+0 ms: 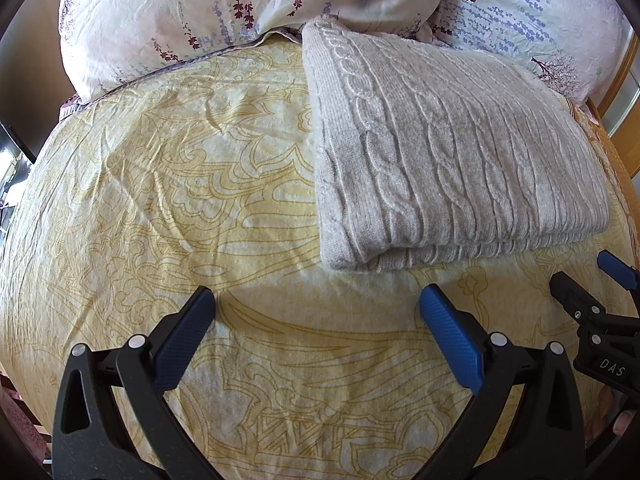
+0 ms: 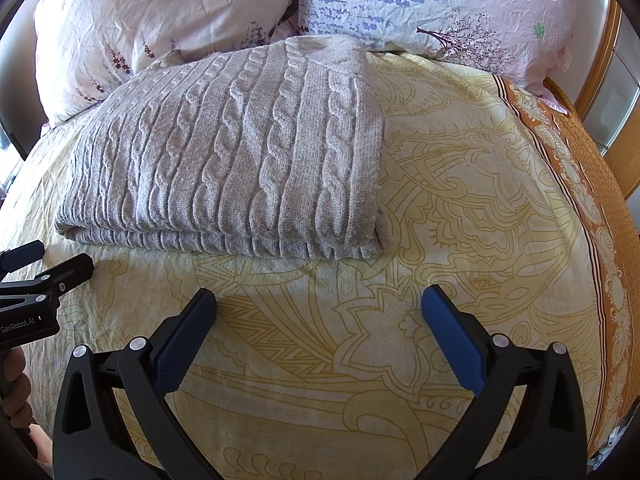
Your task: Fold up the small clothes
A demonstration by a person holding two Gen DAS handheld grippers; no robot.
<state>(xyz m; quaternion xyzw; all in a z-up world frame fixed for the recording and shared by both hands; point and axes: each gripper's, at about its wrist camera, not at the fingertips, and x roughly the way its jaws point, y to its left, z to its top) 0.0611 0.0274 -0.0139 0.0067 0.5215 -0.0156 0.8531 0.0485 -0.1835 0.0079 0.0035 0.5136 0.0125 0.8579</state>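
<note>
Both claws, the left claw (image 1: 316, 308) and the right claw (image 2: 319, 308), hang spread and empty above the bed (image 1: 160, 200). Just beyond lies the cable-knit sweater (image 2: 240, 152), already folded square near the pillows (image 2: 168, 8); folding looks finished, so the next move likely calls for a fresh garment.
</note>
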